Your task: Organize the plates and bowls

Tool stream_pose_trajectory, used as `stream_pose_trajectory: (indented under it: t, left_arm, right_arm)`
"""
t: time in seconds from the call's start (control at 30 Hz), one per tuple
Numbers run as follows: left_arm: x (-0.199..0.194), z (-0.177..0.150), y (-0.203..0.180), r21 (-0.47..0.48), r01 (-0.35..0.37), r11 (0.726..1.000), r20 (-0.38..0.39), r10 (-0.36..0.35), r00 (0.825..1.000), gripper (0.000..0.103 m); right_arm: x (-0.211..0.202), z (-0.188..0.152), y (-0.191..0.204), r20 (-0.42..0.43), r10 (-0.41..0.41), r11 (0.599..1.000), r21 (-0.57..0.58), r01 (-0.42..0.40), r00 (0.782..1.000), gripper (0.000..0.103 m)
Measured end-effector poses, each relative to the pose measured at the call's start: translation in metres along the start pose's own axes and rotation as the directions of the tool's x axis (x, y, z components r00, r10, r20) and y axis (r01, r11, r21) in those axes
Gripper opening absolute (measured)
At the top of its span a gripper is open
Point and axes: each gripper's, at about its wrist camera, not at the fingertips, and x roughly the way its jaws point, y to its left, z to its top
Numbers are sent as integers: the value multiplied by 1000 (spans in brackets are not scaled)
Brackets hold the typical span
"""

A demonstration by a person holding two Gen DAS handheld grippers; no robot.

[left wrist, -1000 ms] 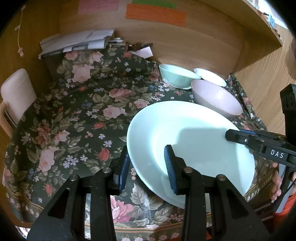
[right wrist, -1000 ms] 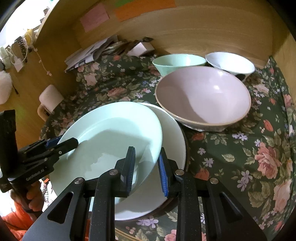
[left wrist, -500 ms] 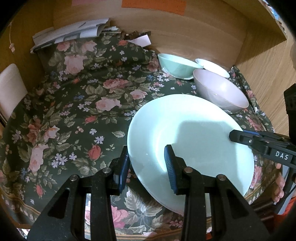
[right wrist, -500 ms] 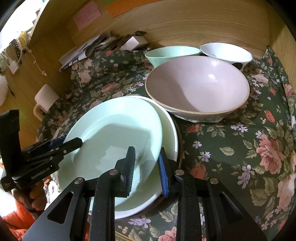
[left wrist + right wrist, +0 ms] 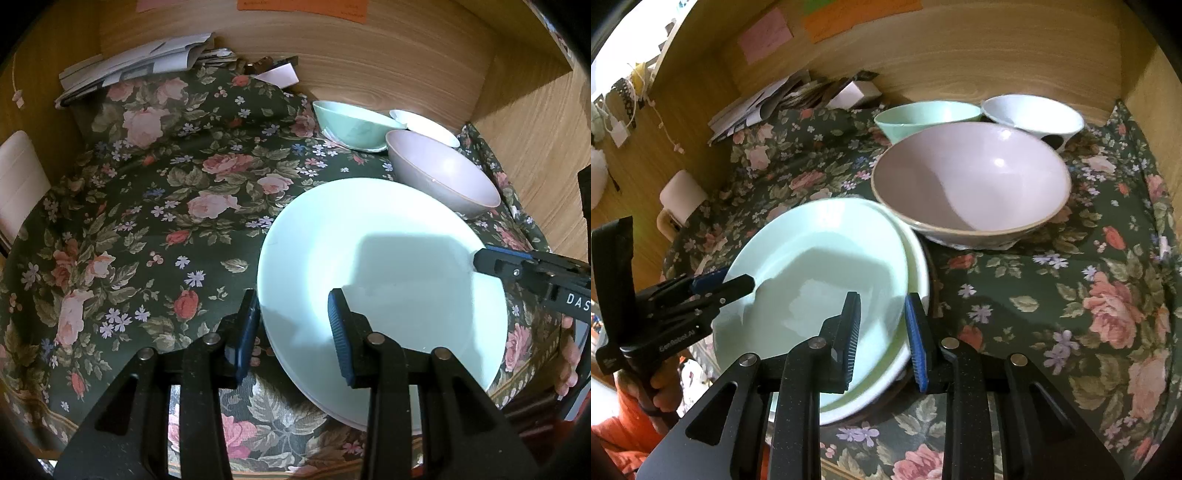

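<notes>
A pale green plate point(image 5: 369, 251) is held at two sides over a white plate point(image 5: 918, 266), whose edge shows as a narrow crescent beneath it. My left gripper point(image 5: 295, 328) is shut on the green plate's left rim, one finger under the edge and one on the inside. My right gripper point(image 5: 882, 332) is shut on the opposite rim point(image 5: 901, 280). Each gripper shows in the other's view: the right gripper point(image 5: 517, 269) and the left gripper point(image 5: 720, 288). Behind the plates stand a pink bowl point(image 5: 971, 184), a green bowl point(image 5: 923, 114) and a white bowl point(image 5: 1034, 114).
A dark floral cloth point(image 5: 147, 221) covers the table. Wooden walls close in the back and right. A pile of papers point(image 5: 140, 70) lies at the back left, a white padded chair part point(image 5: 18, 184) at the far left. A person's hand point(image 5: 661, 384) holds the left gripper.
The green plate has shifted to sit more squarely over the white plate, so less of the white plate shows. Both grips look the same.
</notes>
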Motion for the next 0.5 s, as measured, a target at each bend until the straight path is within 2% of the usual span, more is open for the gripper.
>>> stream_pose_trajectory:
  t: [0.13,0.5]
  left_arm:
    - [-7,4,1,9,-10,1000,20,10,1000,39]
    - [-40,39,-10,49,-18,999,142,10,990,63]
  right_arm:
    - [-11,4,-2,35,-18,1000,-3,18,999,29]
    - [-48,27,0,187,-83,995,-37,92,979,52]
